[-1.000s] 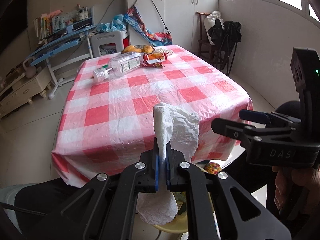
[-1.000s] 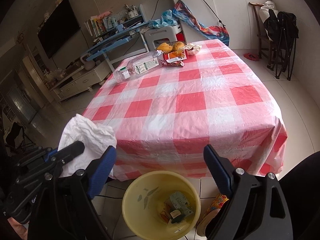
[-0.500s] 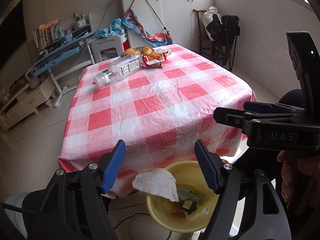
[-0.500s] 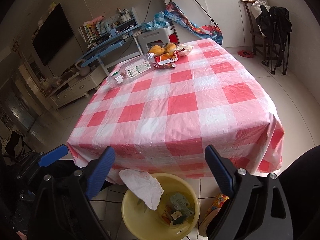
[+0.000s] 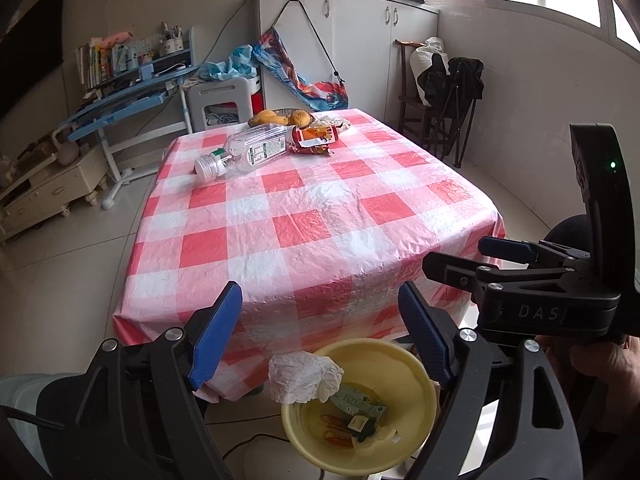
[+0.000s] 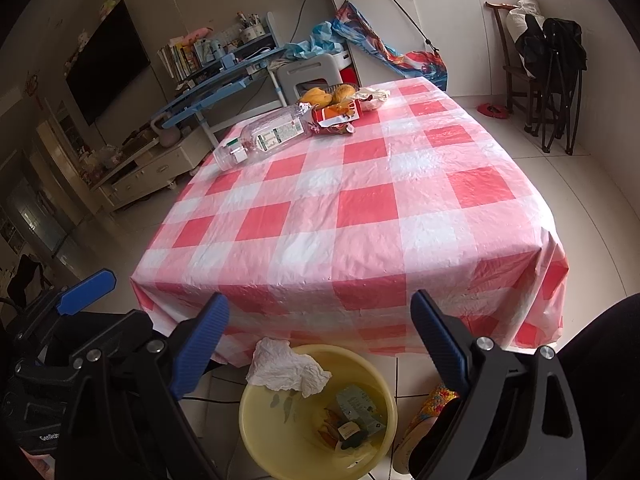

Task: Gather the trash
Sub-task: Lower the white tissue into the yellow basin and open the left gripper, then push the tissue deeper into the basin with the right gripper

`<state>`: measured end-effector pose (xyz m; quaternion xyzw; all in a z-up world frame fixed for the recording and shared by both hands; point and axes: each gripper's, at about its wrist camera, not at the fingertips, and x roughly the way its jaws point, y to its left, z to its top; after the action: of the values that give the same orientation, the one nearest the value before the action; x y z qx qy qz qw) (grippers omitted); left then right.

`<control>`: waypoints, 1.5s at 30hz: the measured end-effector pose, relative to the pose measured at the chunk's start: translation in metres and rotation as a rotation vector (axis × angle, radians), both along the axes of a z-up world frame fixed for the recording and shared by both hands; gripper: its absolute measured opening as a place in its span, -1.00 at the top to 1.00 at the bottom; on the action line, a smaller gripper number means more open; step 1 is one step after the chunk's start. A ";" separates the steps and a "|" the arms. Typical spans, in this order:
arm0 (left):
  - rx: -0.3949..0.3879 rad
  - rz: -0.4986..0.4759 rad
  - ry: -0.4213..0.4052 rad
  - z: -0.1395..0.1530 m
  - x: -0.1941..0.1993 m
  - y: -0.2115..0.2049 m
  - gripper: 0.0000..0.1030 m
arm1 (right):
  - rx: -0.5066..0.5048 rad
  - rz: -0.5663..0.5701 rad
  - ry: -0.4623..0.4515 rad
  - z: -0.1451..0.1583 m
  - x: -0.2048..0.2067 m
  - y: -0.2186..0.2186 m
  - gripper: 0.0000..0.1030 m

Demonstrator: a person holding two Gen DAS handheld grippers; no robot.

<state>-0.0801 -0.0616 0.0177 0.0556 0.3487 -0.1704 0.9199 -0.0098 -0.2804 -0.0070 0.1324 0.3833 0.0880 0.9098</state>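
A crumpled white tissue lies draped over the near rim of the yellow bin, which stands on the floor below the table's front edge and holds wrappers. Above the bin my left gripper has its jaws opening, with nothing pressed between the blue pads. My right gripper hangs open and empty beside it. On the far side of the checked table lie a clear plastic bottle and a red snack wrapper.
Fruit in a dish sits at the table's far edge. A blue desk and a low cabinet stand at the left. A chair with dark bags is at the right wall. A person's hand holds the right gripper.
The left gripper was shut on the tissue and has opened. The tissue fell and now rests on the bin's rim. The right gripper stayed where it was, open.
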 end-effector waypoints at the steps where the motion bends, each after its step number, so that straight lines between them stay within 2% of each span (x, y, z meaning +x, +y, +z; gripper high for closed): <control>1: -0.015 0.002 0.008 0.000 0.001 0.002 -0.50 | -0.001 0.001 0.000 0.000 0.000 0.000 -0.71; 6: -0.030 0.058 -0.007 0.002 0.005 0.013 -0.51 | -0.004 0.006 0.002 -0.001 0.000 0.002 -0.71; 10: -0.077 0.160 -0.019 0.008 0.012 0.035 -0.52 | -0.027 0.065 0.041 -0.009 0.004 0.015 -0.73; 13: -0.126 0.254 -0.030 0.012 0.016 0.055 -0.53 | -0.060 0.159 0.123 -0.029 0.010 0.041 -0.74; 17: -0.196 0.357 -0.042 0.018 0.022 0.085 -0.55 | 0.029 0.246 0.320 -0.081 0.025 0.079 -0.74; 19: -0.236 0.395 -0.046 0.020 0.023 0.100 -0.57 | 0.058 0.238 0.396 -0.108 0.032 0.094 -0.74; 21: -0.268 0.426 -0.044 0.020 0.026 0.111 -0.58 | 0.103 0.183 0.448 -0.132 0.040 0.102 -0.73; 23: -0.292 0.447 -0.036 0.017 0.028 0.119 -0.59 | 0.160 0.126 0.473 -0.151 0.048 0.107 -0.73; 27: -0.311 0.460 -0.024 0.011 0.035 0.125 -0.59 | 0.195 0.033 0.518 -0.188 0.057 0.113 -0.73; 33: -0.343 0.469 0.009 -0.002 0.045 0.130 -0.59 | 0.325 -0.107 0.555 -0.228 0.057 0.093 -0.38; 35: -0.348 0.472 0.018 -0.006 0.048 0.130 -0.59 | 0.380 -0.122 0.573 -0.238 0.058 0.084 -0.16; 36: -0.349 0.473 0.021 -0.008 0.050 0.130 -0.59 | 0.417 -0.119 0.582 -0.243 0.059 0.080 0.02; 37: -0.350 0.473 0.025 -0.009 0.051 0.129 -0.59 | 0.457 -0.112 0.584 -0.247 0.059 0.076 0.08; 40: -0.348 0.472 0.035 -0.013 0.055 0.127 -0.59 | 0.497 -0.090 0.577 -0.245 0.060 0.069 0.40; 45: -0.334 0.469 0.035 -0.015 0.057 0.125 -0.59 | 0.549 -0.118 0.572 -0.238 0.050 0.051 0.62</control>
<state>-0.0230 0.0632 0.0025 -0.1819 0.3349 -0.0092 0.9245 0.0398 -0.2296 -0.2455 0.4117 0.5752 0.0945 0.7005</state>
